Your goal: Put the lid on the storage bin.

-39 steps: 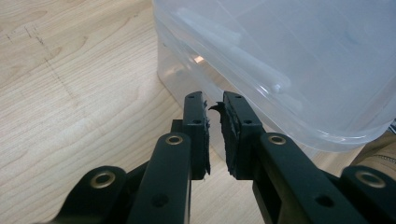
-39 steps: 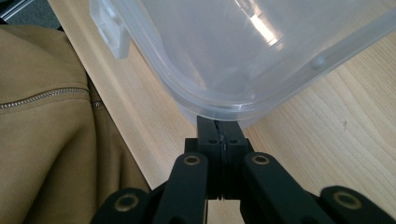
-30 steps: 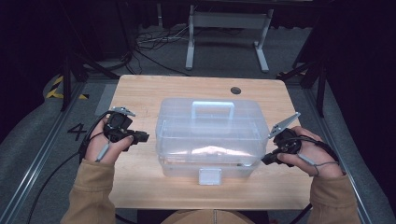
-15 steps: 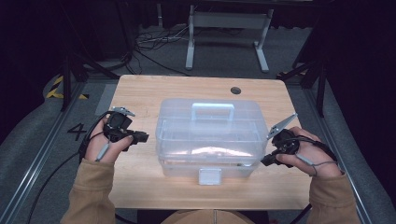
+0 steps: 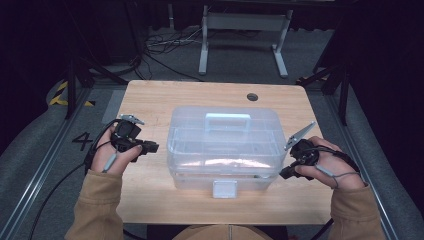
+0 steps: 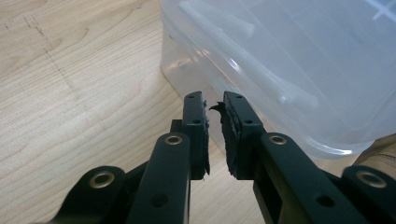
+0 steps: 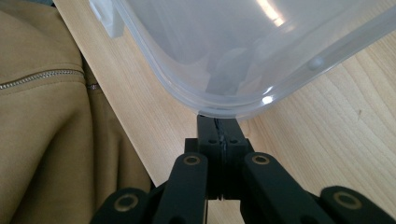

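A clear plastic storage box (image 5: 225, 145) with a lid handle (image 5: 227, 120) and a white front latch (image 5: 224, 189) stands in the middle of the wooden table (image 5: 165, 97). My left gripper (image 5: 150, 146) hovers just left of the box, pointing at its side. In the left gripper view its jaws (image 6: 214, 100) stand a narrow gap apart with nothing between them, the box (image 6: 289, 56) close ahead. My right gripper (image 5: 284, 173) is at the box's right front corner. Its jaws (image 7: 217, 119) are pressed together, tips right beneath the lid rim (image 7: 224, 46).
A round cable hole (image 5: 252, 96) sits near the table's far edge. Beyond the table are a metal stand (image 5: 242, 30) and loose cables (image 5: 165, 42) on the floor. A tan jacket (image 7: 46, 116) is at the table's near edge.
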`<state>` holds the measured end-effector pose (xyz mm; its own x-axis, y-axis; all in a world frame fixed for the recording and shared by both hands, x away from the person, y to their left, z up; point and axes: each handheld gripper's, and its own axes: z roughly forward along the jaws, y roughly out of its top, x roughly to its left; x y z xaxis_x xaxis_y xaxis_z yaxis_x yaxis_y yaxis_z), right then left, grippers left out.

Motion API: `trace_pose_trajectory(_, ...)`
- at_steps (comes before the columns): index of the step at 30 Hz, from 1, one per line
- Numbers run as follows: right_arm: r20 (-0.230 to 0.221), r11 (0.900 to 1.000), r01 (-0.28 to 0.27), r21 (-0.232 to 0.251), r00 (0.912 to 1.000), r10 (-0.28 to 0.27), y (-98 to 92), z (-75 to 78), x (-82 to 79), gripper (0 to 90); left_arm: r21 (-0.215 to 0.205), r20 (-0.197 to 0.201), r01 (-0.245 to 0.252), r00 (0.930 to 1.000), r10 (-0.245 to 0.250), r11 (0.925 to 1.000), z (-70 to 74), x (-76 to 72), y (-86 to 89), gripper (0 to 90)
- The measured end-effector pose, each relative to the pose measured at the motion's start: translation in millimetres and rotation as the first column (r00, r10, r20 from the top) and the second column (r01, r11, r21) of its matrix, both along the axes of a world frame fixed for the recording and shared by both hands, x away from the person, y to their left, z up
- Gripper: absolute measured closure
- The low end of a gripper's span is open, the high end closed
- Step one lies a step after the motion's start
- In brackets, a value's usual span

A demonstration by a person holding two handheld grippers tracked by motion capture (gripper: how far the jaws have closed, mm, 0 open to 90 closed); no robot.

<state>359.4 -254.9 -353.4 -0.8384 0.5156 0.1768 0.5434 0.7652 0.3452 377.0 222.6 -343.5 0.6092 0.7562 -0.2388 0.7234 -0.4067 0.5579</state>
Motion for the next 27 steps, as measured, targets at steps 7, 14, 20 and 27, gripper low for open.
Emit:
trace_pose_trajectory(7, -0.024, 0.999, -0.008, -0.036, 0.9997, 0.007, 1.3, -4.6, 0.9, 90.0, -0.004, 0.001, -0.006, 1.0000, 0.006, 1.0000, -0.7, 0.1, -0.3, 79.9)
trace_pose_trajectory(14, -0.052, 0.999, 0.006, -0.038, 0.9986, -0.008, -6.0, -8.5, 2.7, 90.0, 0.002, 0.006, -0.006, 1.0000, 0.006, 1.0000, -2.3, 2.0, 2.4, 79.5)
trace_pose_trajectory(20, -0.038, 1.000, 0.000, -0.009, 0.9993, 0.000, -6.4, -6.2, 2.2, 88.6, 0.001, -0.001, -0.006, 1.0000, 0.006, 1.0000, -2.3, 2.0, 2.1, 78.9)
trace_pose_trajectory(27, -0.015, 0.999, 0.016, 0.027, 0.9998, -0.016, -12.8, -1.2, 2.1, 84.1, -0.005, 0.019, -0.028, 0.9994, 0.028, 0.9996, -2.1, 1.2, 3.1, 75.4)
